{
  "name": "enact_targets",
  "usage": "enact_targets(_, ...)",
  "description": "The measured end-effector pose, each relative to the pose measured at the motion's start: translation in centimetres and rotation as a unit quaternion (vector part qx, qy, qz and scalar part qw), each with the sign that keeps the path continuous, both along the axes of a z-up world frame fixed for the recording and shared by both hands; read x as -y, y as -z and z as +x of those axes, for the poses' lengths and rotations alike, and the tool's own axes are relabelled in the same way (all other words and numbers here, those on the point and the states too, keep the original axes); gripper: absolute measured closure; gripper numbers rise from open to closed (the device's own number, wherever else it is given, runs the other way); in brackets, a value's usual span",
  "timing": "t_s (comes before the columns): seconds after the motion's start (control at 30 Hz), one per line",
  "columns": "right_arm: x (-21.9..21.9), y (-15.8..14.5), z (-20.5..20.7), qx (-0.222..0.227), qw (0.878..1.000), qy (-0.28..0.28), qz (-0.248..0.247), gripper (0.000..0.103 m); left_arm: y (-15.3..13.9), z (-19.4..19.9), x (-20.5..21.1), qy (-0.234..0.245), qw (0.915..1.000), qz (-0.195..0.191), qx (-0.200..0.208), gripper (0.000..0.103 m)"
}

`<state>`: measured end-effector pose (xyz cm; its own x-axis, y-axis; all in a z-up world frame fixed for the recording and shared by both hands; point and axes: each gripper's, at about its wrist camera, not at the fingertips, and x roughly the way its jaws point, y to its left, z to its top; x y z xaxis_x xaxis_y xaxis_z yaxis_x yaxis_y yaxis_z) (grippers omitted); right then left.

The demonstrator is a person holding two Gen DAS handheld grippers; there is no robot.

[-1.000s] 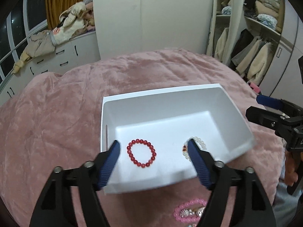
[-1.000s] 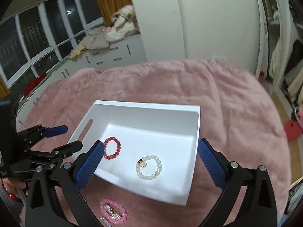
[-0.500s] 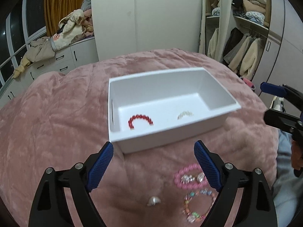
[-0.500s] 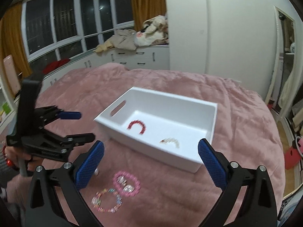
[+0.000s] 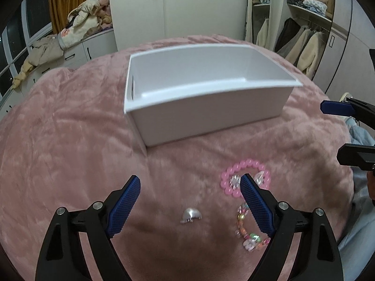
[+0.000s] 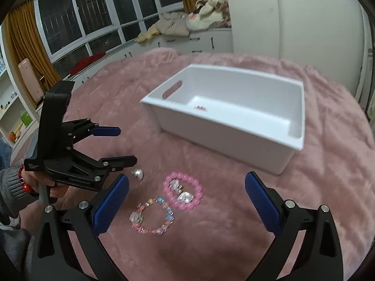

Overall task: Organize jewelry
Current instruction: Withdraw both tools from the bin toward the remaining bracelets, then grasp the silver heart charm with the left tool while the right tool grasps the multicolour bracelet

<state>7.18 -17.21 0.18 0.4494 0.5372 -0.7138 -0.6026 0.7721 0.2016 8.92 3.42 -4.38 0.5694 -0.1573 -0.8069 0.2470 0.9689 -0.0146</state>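
Three loose pieces lie on the pink bed (image 5: 70,140) in front of the white box (image 5: 206,114): a pink bracelet (image 6: 182,194), a multicolour bracelet (image 6: 152,220) and a small silver piece (image 5: 191,214). The left tool (image 5: 189,199) hangs just above the bedding with its jaws spread wide and nothing between them; the silver piece sits almost on its centre line, slightly nearer the camera than the fingertips, so a short drop and a slight pull back would bracket it. The pink bracelet lies to that tool's right, partly hidden behind its right finger, and the multicolour bracelet lies nearer still on the same side. The right tool (image 6: 187,187) is also wide open and empty, and its gap frames both bracelets: the pink one is close to centre, the multicolour one nearer the left finger. My judgement is that the left tool is better placed for the silver piece and the right for the pink bracelet. The box stands beyond all three, its long side across the left view; something red (image 6: 201,108) shows on its floor in the right view.
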Motion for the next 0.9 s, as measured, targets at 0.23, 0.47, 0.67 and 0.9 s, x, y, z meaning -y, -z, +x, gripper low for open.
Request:
enact_targets(0.23, -1.6, 3.2, -0.1, -0.050, 0.998, -0.021, -0.016, 0.006, 2.9, -0.4, -0.4, 0.004, 0.9996, -0.002, -0.027, 0.022)
enact_targets(0.47, -3.6, 5.7, -0.4, -0.101, 0.993, -0.048, -0.034, 0.026, 4.9, -0.7, -0.6, 0.014, 0.9989, -0.006, -0.044, 0.033)
enact_targets(0.67, -5.0, 8.2, -0.6, -0.139, 0.985, -0.060, -0.084, 0.041, 5.9, -0.7, -0.5, 0.019, 0.9985, -0.004, -0.052, 0.045)
enact_targets(0.9, -4.8, 9.3, 0.0, -0.170, 0.980, -0.056, -0.081, 0.056, 6.3, -0.5, -0.5, 0.017, 0.9983, -0.003, -0.055, 0.057)
